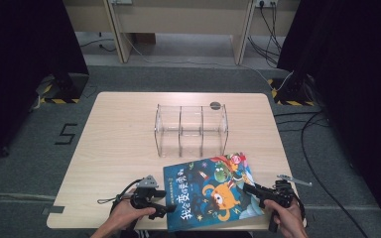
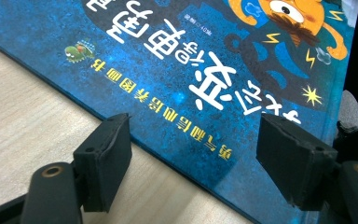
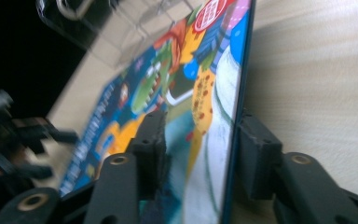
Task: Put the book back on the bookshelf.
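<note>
A blue picture book (image 1: pixel 208 191) with cartoon animals on its cover lies flat at the table's near edge. My left gripper (image 1: pixel 164 202) is at the book's left edge and stands open. In the left gripper view its pads (image 2: pixel 107 158) are wide apart over the book (image 2: pixel 191 60) and its edge. My right gripper (image 1: pixel 252 191) is at the book's right side. In the right gripper view its jaws (image 3: pixel 203 135) straddle that edge of the book (image 3: pixel 177 84), one over the cover and one on the table side, with a gap showing.
A clear acrylic organizer (image 1: pixel 191 129) with three compartments stands at mid-table, just beyond the book, and appears again as the organizer (image 3: pixel 98 32) at top left. A small dark disc (image 1: pixel 215 105) lies behind it. Bare wooden table (image 1: pixel 119 148) spreads to the left.
</note>
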The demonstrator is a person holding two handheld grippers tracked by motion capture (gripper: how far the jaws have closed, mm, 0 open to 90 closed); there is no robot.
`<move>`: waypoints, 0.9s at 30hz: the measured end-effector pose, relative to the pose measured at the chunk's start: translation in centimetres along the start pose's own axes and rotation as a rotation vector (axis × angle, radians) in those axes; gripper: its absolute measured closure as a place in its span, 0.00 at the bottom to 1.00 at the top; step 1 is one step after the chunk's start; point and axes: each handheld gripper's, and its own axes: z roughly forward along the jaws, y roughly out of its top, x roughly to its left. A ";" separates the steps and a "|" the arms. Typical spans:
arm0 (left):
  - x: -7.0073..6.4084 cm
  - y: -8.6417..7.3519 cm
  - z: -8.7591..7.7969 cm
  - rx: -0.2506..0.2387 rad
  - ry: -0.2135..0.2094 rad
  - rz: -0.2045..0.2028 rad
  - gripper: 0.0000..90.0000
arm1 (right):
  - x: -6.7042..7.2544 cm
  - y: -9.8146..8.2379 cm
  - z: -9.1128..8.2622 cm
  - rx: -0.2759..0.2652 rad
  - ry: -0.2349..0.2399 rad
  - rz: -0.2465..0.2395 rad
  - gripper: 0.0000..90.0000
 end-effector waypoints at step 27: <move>0.3 -0.2 -0.2 -0.009 -0.004 -0.001 0.26 | 2.6 0.7 -1.9 -0.105 -0.002 -0.340 0.61</move>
